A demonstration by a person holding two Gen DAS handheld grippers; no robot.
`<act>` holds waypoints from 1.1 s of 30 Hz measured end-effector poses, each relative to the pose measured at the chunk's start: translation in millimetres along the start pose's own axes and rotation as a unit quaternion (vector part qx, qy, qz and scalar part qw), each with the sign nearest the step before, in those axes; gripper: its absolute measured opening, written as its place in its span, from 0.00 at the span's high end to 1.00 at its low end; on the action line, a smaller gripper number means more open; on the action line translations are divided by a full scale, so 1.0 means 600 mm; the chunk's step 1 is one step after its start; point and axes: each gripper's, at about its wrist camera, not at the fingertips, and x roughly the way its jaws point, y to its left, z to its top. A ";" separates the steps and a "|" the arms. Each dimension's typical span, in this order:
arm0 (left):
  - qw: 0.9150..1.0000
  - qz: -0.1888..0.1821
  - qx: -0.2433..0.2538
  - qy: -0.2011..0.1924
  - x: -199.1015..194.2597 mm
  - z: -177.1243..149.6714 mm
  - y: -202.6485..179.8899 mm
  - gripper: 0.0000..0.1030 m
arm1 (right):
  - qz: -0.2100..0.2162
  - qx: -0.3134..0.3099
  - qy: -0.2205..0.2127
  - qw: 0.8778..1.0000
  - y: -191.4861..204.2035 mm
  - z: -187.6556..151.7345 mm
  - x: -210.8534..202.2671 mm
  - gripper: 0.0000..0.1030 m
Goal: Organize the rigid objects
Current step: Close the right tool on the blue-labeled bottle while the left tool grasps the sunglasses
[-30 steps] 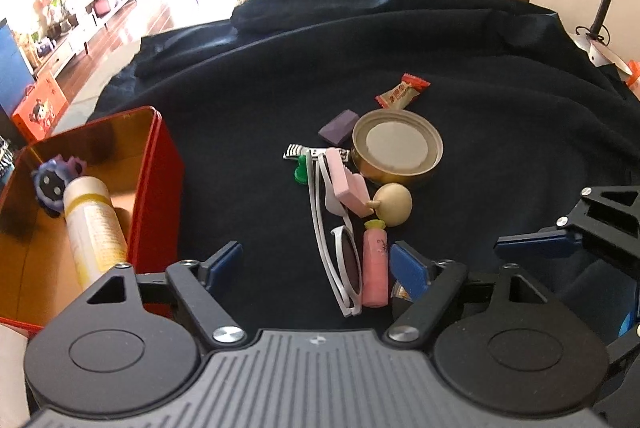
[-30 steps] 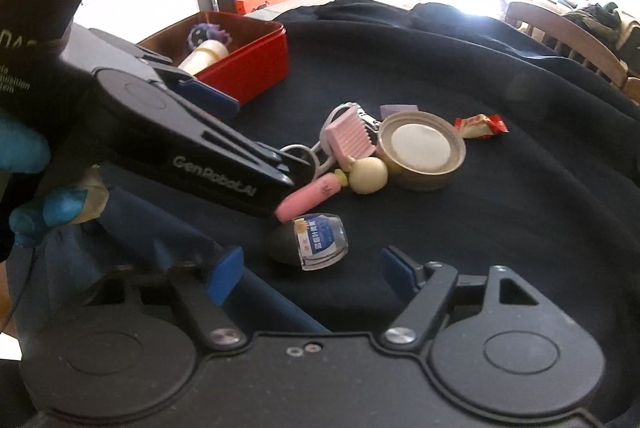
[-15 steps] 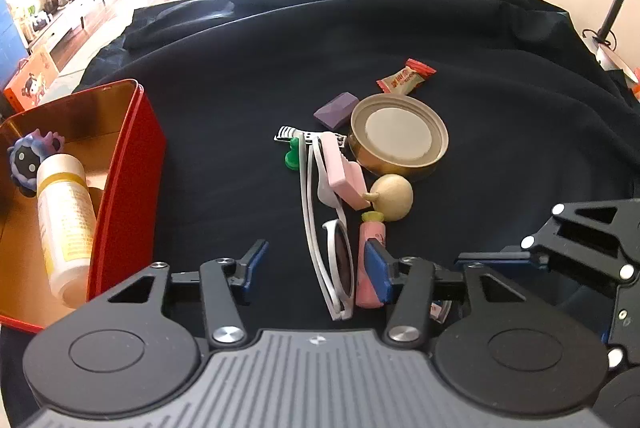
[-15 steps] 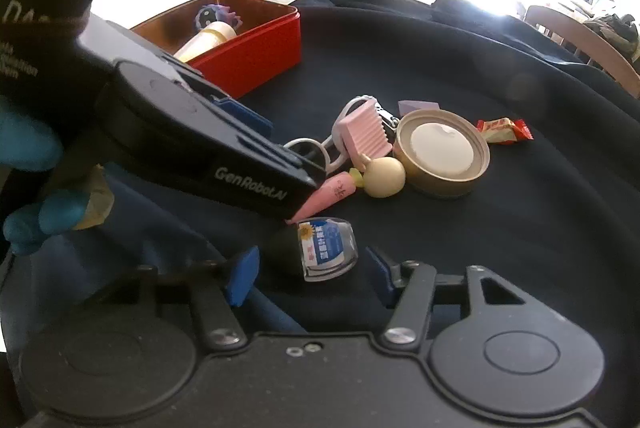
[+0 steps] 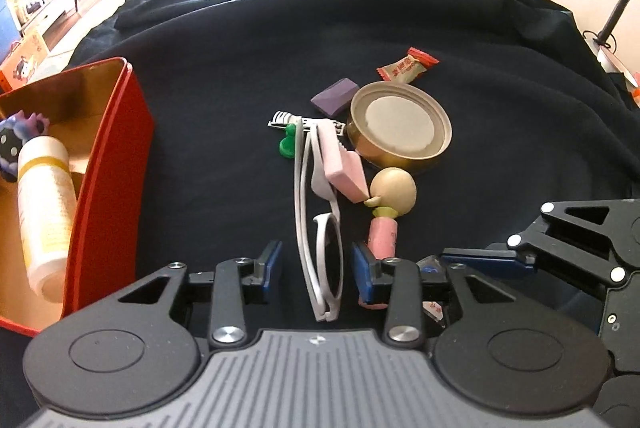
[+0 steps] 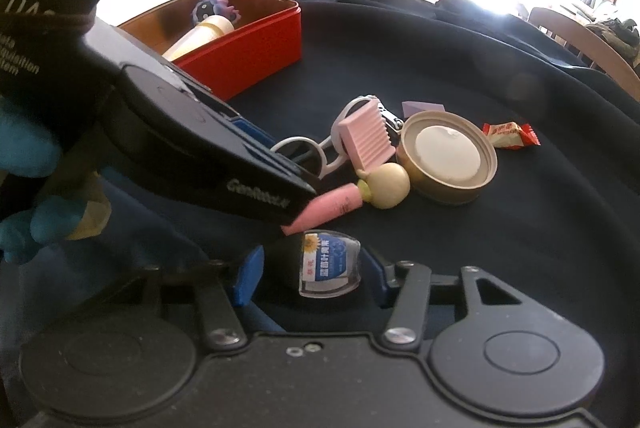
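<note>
A pile of small objects lies on the dark cloth. White sunglasses (image 5: 320,228) lie lengthwise, their near lens between the blue pads of my left gripper (image 5: 318,264), which is partly closed around them without touching. A pink tube with a cream ball head (image 5: 384,224) lies beside its right finger. A pink comb (image 5: 344,164), gold tin lid (image 5: 400,128), purple block (image 5: 334,96) and candy (image 5: 408,66) lie beyond. My right gripper (image 6: 312,276) brackets a small dark bottle with a blue label (image 6: 326,262), its pads close on either side.
An open red tin (image 5: 112,156) at the left holds a cream bottle (image 5: 44,204) and a purple toy (image 5: 16,140). A green peg (image 5: 289,142) and nail clippers (image 5: 304,120) lie by the glasses. Chairs stand behind the table.
Both grippers have moved forward and down and narrowed. The left now straddles the sunglasses lens; the right now straddles the small bottle.
</note>
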 end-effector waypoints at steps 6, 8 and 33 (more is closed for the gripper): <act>1.000 0.000 0.009 0.001 0.003 0.003 -0.005 0.78 | -0.007 -0.003 0.006 1.000 0.006 0.000 0.006 0.49; 1.000 -0.004 0.007 0.002 0.004 0.003 -0.004 0.78 | -0.009 -0.003 0.007 1.000 0.007 0.001 0.008 0.49; 0.998 -0.032 -0.034 -0.029 -0.069 0.016 0.046 0.81 | -0.006 0.099 -0.039 0.994 -0.014 0.011 -0.074 0.49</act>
